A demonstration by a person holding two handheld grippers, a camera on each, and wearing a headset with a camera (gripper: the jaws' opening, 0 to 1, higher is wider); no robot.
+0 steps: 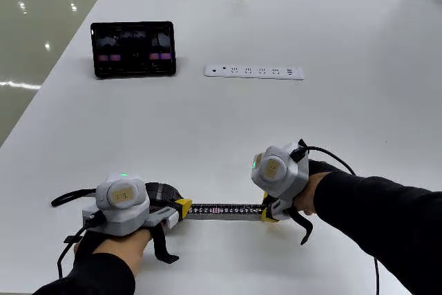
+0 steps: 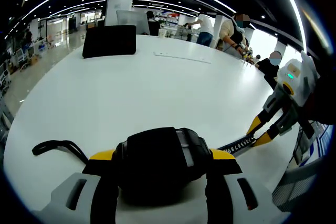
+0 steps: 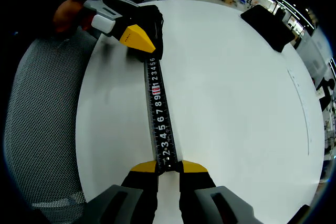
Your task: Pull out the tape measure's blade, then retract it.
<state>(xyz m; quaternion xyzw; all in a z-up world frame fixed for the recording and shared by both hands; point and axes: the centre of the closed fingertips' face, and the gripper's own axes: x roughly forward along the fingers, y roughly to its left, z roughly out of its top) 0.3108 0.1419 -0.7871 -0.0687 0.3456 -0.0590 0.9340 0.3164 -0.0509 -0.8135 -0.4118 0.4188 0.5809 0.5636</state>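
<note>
L claw clamped round tape case; case likely rigid, hefty, good hold; R claw pinching blade tip; blade prob. thin, springy, slick; lies along desk.

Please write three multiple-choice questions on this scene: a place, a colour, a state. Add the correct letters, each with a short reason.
1. In the head view, where is the power strip relative to the tablet? A. on it B. to its right C. to its left
2. What colour is the tape measure's case? A. red B. white C. black
3. What is the state of the blade? A. fully retracted B. bent upwards C. pulled out
Answers: 1 B: it lies right of the tablet. 2 C: the left claw holds a black case. 3 C: it spans from the case to the right claw, shut on its end.
</note>
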